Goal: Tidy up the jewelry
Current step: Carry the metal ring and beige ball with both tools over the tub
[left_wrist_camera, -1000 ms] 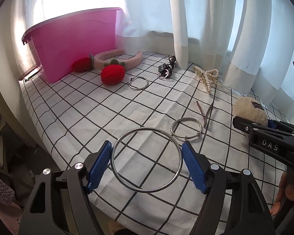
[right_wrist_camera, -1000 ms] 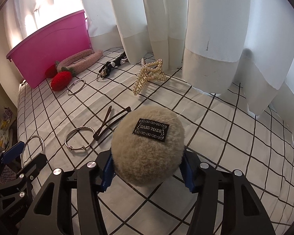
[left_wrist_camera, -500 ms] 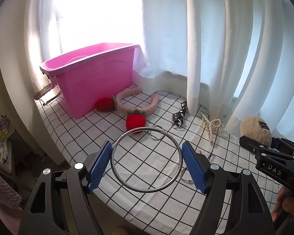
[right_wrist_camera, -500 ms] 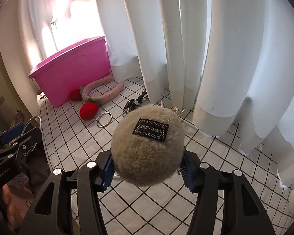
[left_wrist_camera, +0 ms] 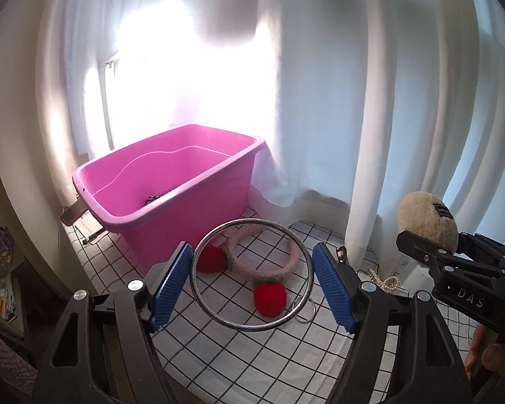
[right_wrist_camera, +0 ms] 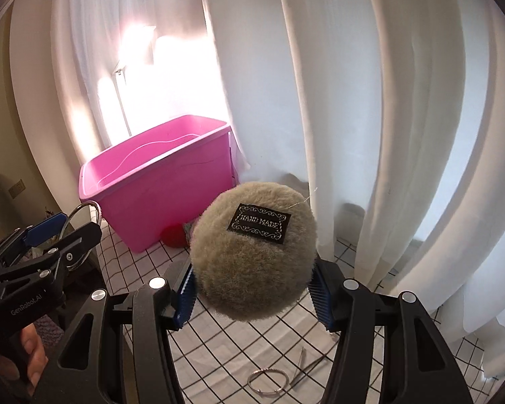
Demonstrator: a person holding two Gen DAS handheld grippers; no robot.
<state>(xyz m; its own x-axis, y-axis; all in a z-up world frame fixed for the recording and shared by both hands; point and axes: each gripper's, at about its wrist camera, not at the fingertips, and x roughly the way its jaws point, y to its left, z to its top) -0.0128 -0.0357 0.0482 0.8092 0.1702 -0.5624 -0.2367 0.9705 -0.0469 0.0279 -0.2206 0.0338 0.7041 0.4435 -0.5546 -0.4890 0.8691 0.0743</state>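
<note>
A: Left claw (left_wrist_camera: 251,289)?
B: Clamped on a large metal ring (left_wrist_camera: 250,275), blue pads (left_wrist_camera: 171,286) pressing its two sides, ring lifted clear of the grid-patterned worktop (left_wrist_camera: 252,363).

A: Right claw (right_wrist_camera: 252,289)?
B: Clamped on a beige fluffy pom-pom (right_wrist_camera: 252,256), black label with white lettering facing up. Also lifted, well above the cloth.

A: And the container?
B: Pink tub (left_wrist_camera: 171,185) at the far left of the worktop, against white curtains (left_wrist_camera: 353,101). Something small and dark inside near the front wall; cannot tell what.

A: Still lying on the worktop?
B: Pink headband (left_wrist_camera: 279,266) with red strawberry pieces (left_wrist_camera: 269,298) just in front of the tub, seen through the held ring. Pearl clip (left_wrist_camera: 385,281) by the curtain hem. Small ring (right_wrist_camera: 267,380) and thin hairpin (right_wrist_camera: 299,367) nearer, under the right claw.
</note>
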